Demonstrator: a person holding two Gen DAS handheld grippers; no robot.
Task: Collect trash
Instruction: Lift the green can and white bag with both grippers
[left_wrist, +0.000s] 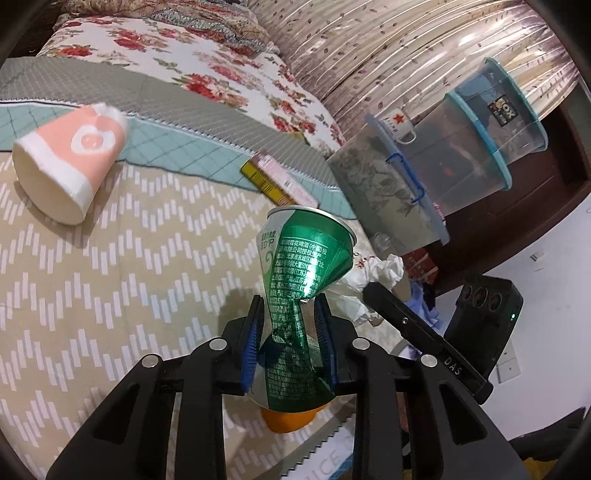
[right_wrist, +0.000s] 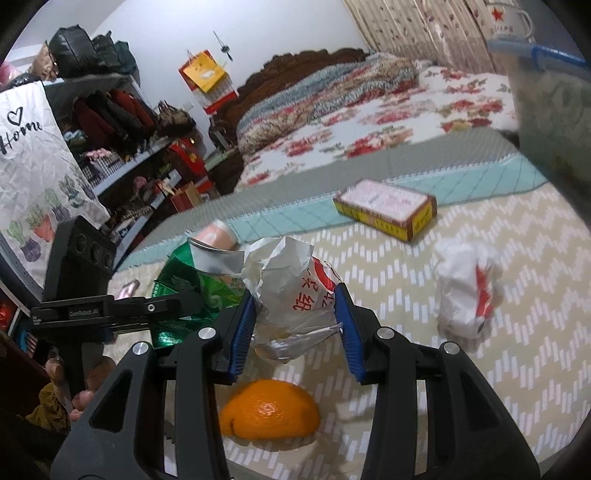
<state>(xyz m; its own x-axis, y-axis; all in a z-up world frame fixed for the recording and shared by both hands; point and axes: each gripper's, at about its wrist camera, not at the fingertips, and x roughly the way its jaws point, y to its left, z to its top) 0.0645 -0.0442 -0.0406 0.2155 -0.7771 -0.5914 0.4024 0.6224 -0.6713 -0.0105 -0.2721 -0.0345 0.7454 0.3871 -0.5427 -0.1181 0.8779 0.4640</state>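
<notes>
Nearest the right wrist camera, an orange peel (right_wrist: 269, 410) lay on the zigzag-patterned bed cover (right_wrist: 424, 295), just below the right gripper (right_wrist: 295, 314), whose blue pads pressed on either side of a crumpled foil wrapper (right_wrist: 291, 295) with red print and held it a little above the cover. In the left wrist view the left gripper (left_wrist: 290, 332) was clamped on a green beer can (left_wrist: 299, 280), already dented at the waist where the pads bit in, its silver end pointing away from the camera; the peel showed just beneath it. No earlier picture showed how that grip came about, but the can looked firmly pinched. With both grippers loaded, the sensible course seemed to be to keep both grips steady and carry the two pieces together to wherever the trash is gathered, which no view showed. Squeezing the can harder would probably only fold it further and risk it slipping sideways. Farther off to the right lay a crumpled white wrapper (right_wrist: 465, 291) with a red mark, and beyond it a flat yellow-edged box (right_wrist: 388, 206) near the teal quilt border. A pink paper cup (left_wrist: 70, 162) lay on its side far to the left, apparently still to be collected.
</notes>
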